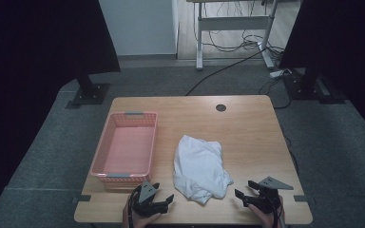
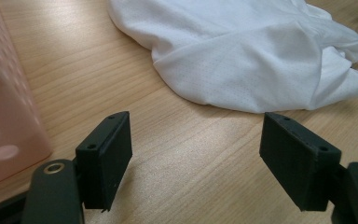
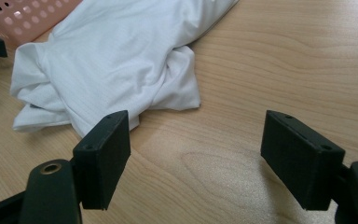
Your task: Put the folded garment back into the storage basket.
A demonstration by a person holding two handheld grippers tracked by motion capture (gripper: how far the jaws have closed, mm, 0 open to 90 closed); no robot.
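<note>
With both grippers set low at the near edge of the wooden tabletop (image 1: 247, 128), we note the crumpled white mesh-fabric garment (image 1: 198, 167) lying between them, right of the pink perforated plastic basket (image 1: 105, 147). Left gripper (image 1: 163, 199) and right gripper (image 1: 244, 197) both stand wide, holding nothing. Risk, as we judge it: a jaw pinches only one loose fold, so the cloth unravels and drags. Its long axis runs near-to-far, the narrower bunched end pointing toward us.

cloth (image 1: 199, 171) mid-table (image 1: 247, 128), basket (image 1: 126, 147) left, apparently not touching
</note>
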